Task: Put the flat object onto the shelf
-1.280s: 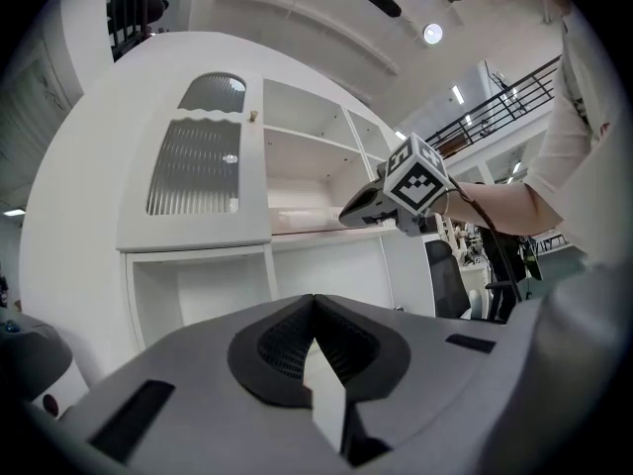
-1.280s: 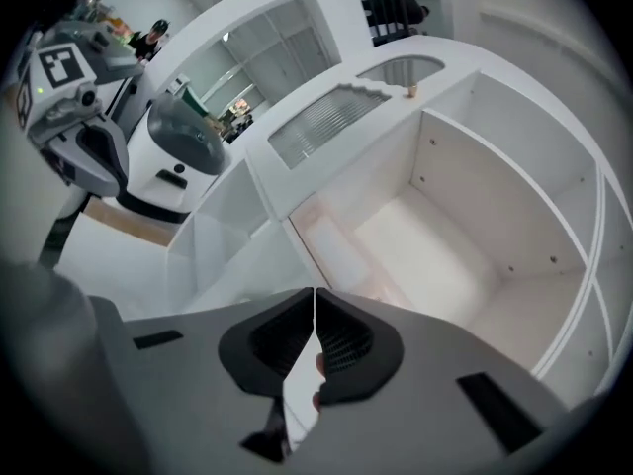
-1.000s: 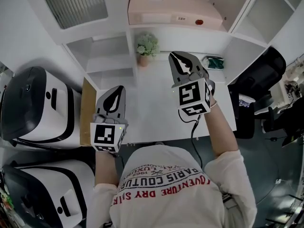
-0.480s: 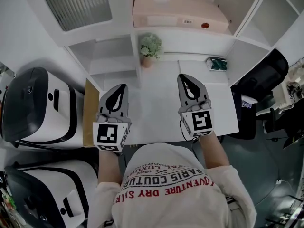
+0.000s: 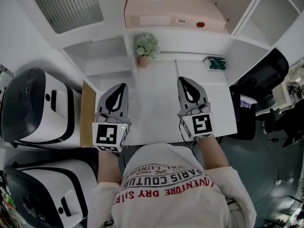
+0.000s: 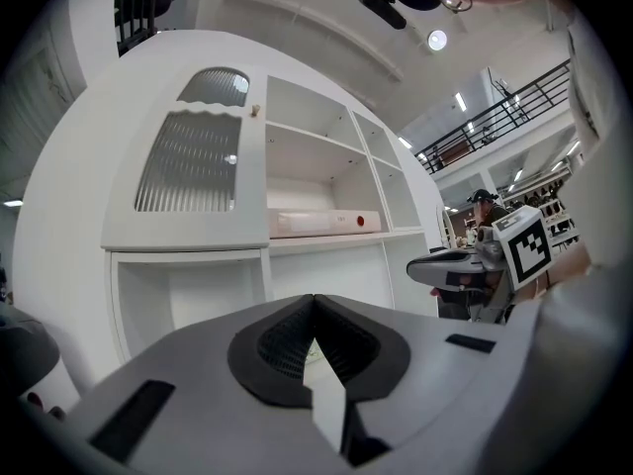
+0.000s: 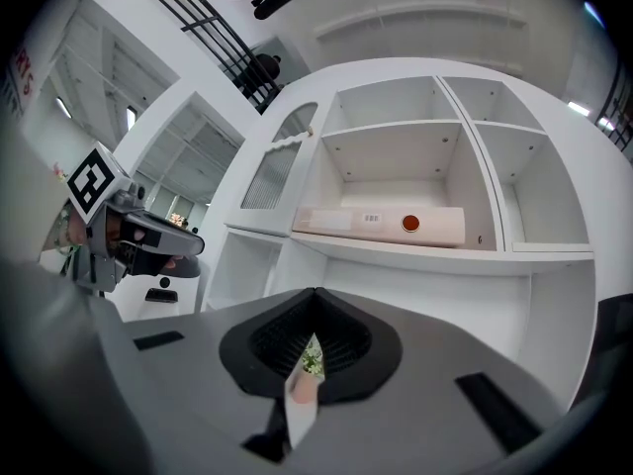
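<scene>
The flat object, a long pale pink box (image 5: 173, 14) with a red dot, lies on the shelf above the table. It shows too in the left gripper view, box (image 6: 316, 223), and in the right gripper view, box (image 7: 381, 223). My left gripper (image 5: 119, 87) hovers over the white table (image 5: 156, 118), shut and holding nothing. My right gripper (image 5: 185, 81) hovers beside it at the same depth, also shut and bare. In each gripper view the jaws meet at the tip: left gripper (image 6: 315, 301), right gripper (image 7: 315, 297). Both are well short of the shelf.
A small potted plant (image 5: 145, 46) stands at the table's back, a green item (image 5: 216, 63) at the back right. Open white cubbies (image 5: 102, 61) sit left of the plant. Black-and-white machines (image 5: 33, 103) stand at the left, a black chair (image 5: 259, 77) at the right.
My right gripper has come back and down from near the shelf to the table's front, level with the left one. The left gripper has hardly moved.
</scene>
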Action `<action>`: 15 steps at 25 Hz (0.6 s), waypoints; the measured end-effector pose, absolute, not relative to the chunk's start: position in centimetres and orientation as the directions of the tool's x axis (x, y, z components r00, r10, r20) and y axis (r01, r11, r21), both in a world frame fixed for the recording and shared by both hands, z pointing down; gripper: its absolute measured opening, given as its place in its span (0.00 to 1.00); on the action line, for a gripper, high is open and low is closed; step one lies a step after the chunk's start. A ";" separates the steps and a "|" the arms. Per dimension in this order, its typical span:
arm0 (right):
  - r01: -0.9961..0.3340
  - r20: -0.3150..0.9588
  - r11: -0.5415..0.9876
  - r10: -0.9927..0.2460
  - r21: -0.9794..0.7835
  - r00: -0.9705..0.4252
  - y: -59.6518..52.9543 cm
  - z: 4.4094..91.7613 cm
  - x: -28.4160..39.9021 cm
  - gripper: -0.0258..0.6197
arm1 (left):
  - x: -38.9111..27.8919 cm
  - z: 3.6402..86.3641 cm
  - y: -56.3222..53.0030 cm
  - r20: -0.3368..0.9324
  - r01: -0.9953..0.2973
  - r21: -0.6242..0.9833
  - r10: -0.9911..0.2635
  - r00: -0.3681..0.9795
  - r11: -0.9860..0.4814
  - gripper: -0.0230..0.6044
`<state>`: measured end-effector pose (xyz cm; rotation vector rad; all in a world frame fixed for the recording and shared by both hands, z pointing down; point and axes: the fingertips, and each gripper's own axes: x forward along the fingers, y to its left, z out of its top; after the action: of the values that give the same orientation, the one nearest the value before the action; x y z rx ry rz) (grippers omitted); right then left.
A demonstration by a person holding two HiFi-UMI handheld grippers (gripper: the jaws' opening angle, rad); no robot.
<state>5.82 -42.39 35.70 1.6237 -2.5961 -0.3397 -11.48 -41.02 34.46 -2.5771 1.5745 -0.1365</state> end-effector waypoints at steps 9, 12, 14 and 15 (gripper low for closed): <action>-0.886 -0.070 0.417 -0.896 0.202 -0.438 -42.3 35.5 6.8 0.08 | -9.9 34.4 -40.5 0.014 -0.878 -0.148 -0.888 0.459 -0.456 0.06; -0.888 -0.070 0.421 -0.896 0.187 -0.439 -42.4 35.5 6.7 0.08 | -10.0 34.4 -40.4 0.016 -0.880 -0.144 -0.890 0.455 -0.452 0.06; -0.887 -0.069 0.424 -0.894 0.185 -0.442 -42.3 35.5 6.5 0.08 | -10.2 34.4 -40.4 0.016 -0.882 -0.140 -0.892 0.452 -0.450 0.06; -0.886 -0.069 0.426 -0.893 0.184 -0.444 -42.3 35.5 6.4 0.08 | -10.3 34.4 -40.5 0.016 -0.883 -0.139 -0.892 0.451 -0.449 0.06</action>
<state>6.41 -42.28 35.53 1.6349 -2.6196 -0.3003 -10.28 -40.49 34.40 -2.5808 1.5847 -0.1314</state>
